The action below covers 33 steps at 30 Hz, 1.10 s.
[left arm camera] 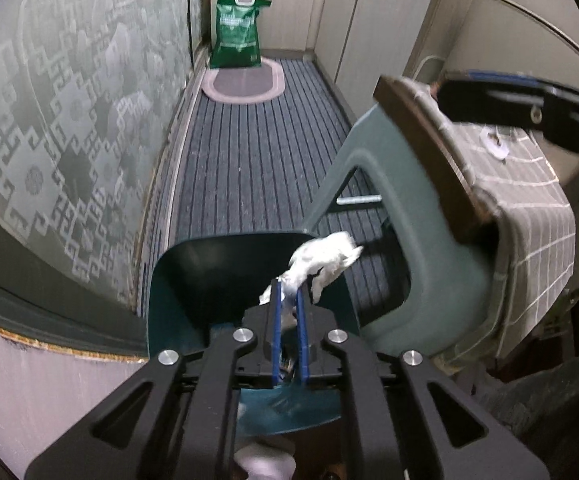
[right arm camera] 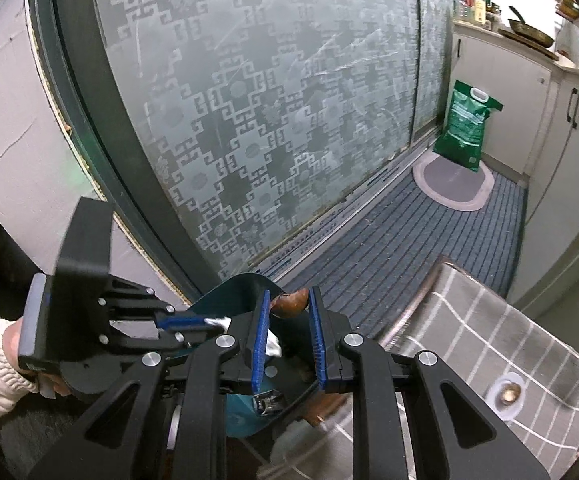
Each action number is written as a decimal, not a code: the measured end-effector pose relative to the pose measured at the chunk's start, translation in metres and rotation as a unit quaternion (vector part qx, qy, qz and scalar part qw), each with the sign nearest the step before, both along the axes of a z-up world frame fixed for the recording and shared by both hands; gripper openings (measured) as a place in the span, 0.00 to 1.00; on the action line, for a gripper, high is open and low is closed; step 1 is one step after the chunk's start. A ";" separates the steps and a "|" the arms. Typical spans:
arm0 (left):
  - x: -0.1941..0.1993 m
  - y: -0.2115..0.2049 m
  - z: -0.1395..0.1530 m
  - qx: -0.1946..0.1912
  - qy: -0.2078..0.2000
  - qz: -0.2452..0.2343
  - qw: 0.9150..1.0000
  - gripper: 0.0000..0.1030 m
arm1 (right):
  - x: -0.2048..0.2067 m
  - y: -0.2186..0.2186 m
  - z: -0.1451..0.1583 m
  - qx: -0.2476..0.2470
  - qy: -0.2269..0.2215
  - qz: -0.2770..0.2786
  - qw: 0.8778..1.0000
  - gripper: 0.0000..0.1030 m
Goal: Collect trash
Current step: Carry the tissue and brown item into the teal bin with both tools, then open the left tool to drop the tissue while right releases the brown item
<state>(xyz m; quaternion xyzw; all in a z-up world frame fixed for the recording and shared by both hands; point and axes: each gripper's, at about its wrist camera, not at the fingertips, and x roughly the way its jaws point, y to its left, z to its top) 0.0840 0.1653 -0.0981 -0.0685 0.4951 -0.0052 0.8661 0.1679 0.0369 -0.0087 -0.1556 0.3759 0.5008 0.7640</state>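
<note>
My left gripper is shut on a crumpled white tissue and holds it just above the open dark teal bin. In the right wrist view the left gripper shows at the left with the tissue at its tips, over the same bin. My right gripper is partly closed on a brown rounded object near its fingertips, above the bin. In the left wrist view the right gripper is blurred at the upper right.
A grey-green plastic stool under a checked grey cloth stands right of the bin. A small white dish lies on the cloth. Frosted glass door at left, green bag and oval mat at the far end, cabinets right.
</note>
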 end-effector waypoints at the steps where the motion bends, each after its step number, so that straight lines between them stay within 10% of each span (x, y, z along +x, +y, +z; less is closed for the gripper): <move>1: -0.002 0.000 -0.003 0.003 0.005 -0.002 1.000 0.10 | -0.001 0.004 -0.001 -0.002 0.002 0.002 1.000 0.19; 33: -0.053 0.057 0.031 0.012 -0.042 0.050 0.998 0.15 | -0.036 0.108 -0.085 -0.119 0.049 0.069 0.989 0.19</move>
